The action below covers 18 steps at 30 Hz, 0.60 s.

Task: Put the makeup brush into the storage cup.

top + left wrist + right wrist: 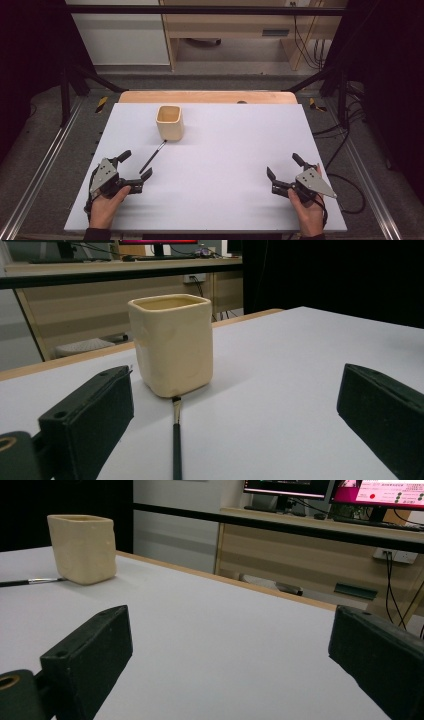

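A cream square cup (170,122) stands upright on the white table top (225,165), left of centre toward the back. A thin black paintbrush (153,156) lies flat with its tip touching the cup's base. My left gripper (136,165) rests at the front left, open, its jaws either side of the brush handle's near end without touching it. The left gripper view shows the cup (171,344) ahead and the brush (176,440) running toward me. My right gripper (284,166) sits at the front right, open and holding nothing. From there the cup (83,547) and brush (27,582) are far left.
The white top lies on a wooden table whose far edge (207,96) shows behind it. Black frame legs (65,85) and metal rails flank the table. Cables (345,150) trail on the floor at the right. A desk with monitors (320,510) stands beyond.
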### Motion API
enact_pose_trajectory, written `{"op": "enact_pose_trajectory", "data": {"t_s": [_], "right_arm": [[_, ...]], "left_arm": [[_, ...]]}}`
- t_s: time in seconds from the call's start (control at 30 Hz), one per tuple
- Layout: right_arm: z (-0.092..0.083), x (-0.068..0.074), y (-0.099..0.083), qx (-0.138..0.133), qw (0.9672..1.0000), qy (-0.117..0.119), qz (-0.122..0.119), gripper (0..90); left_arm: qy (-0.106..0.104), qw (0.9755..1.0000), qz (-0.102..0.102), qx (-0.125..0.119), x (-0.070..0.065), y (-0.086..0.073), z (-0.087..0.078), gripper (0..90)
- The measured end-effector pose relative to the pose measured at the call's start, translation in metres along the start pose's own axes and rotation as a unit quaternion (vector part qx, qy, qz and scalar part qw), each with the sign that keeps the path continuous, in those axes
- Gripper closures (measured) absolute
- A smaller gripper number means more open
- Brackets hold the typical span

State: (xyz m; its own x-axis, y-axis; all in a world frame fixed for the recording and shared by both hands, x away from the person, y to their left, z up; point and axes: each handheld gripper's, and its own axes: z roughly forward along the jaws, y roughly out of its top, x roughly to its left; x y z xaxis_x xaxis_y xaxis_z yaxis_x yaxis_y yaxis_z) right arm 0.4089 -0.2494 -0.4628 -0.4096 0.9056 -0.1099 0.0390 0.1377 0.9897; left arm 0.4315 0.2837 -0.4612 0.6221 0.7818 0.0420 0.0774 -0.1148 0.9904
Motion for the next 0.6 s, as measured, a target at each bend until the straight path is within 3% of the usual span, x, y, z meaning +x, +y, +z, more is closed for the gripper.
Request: {"op": "enact_pose_trajectory", "data": {"t_s": [0.33,0.6], "right_arm": [[-0.004,-0.005,-0.001,-0.001,1.0000,-0.005,0.006,4.0],[-0.004,-0.005,-0.002,0.004,1.0000,-0.006,0.007,4.0]], "left_arm": [[-0.004,0.9996,-0.007,0.028,-0.002,0.002,0.010,2.0],[0.001,0.9944,0.015,0.104,0.001,0.028,0.029,3.2]]}}
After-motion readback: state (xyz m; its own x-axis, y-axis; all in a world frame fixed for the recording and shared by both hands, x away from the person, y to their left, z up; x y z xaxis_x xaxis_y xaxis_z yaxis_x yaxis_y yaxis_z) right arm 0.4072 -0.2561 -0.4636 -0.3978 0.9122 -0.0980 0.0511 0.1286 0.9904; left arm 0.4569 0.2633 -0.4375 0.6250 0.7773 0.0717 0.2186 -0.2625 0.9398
